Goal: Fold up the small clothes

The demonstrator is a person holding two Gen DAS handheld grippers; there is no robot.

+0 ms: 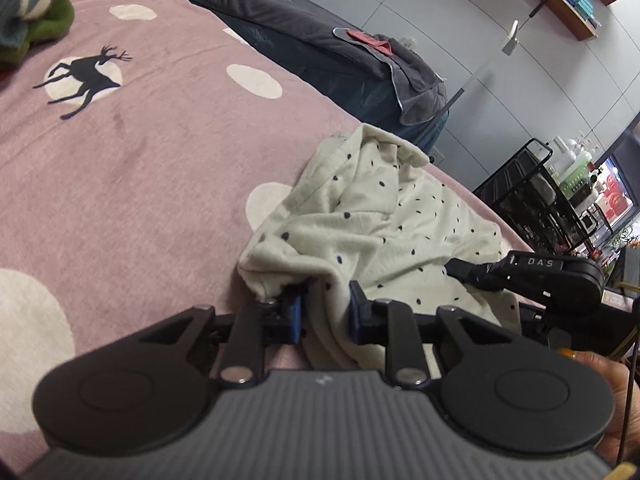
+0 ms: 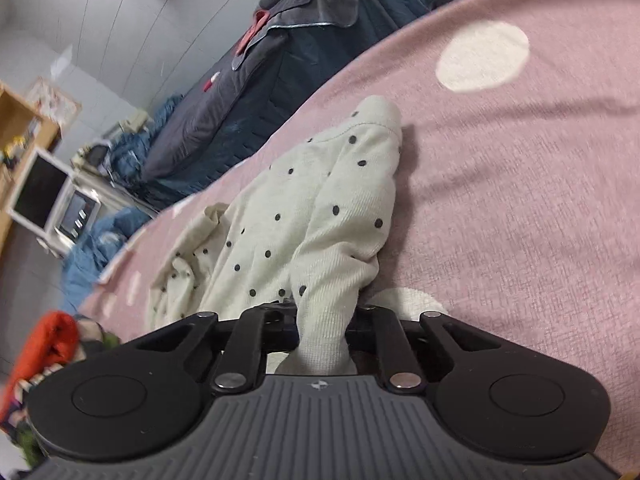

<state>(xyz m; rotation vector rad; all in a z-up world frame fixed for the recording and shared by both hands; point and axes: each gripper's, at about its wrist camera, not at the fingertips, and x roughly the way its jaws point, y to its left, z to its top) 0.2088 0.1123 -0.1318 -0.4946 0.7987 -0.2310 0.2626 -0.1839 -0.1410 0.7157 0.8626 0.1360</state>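
Observation:
A small cream garment with dark dots (image 1: pixel 380 224) lies crumpled on the pink blanket (image 1: pixel 140 168). My left gripper (image 1: pixel 325 312) is shut on a fold of its near edge, between the blue pads. My right gripper shows at the right of the left wrist view (image 1: pixel 460 268), its fingers lying on the garment. In the right wrist view the same garment (image 2: pixel 304 208) stretches away from my right gripper (image 2: pixel 322 320), which is shut on a bunched end of it. The fingertips are hidden by cloth.
A pile of striped and green clothes (image 1: pixel 32 8) sits at the far left of the blanket. A dark grey quilted bed (image 1: pixel 320 52) lies beyond the blanket's edge. A black wire rack (image 1: pixel 532 200) stands at the right. Red and other clothes (image 2: pixel 48 344) lie at the left.

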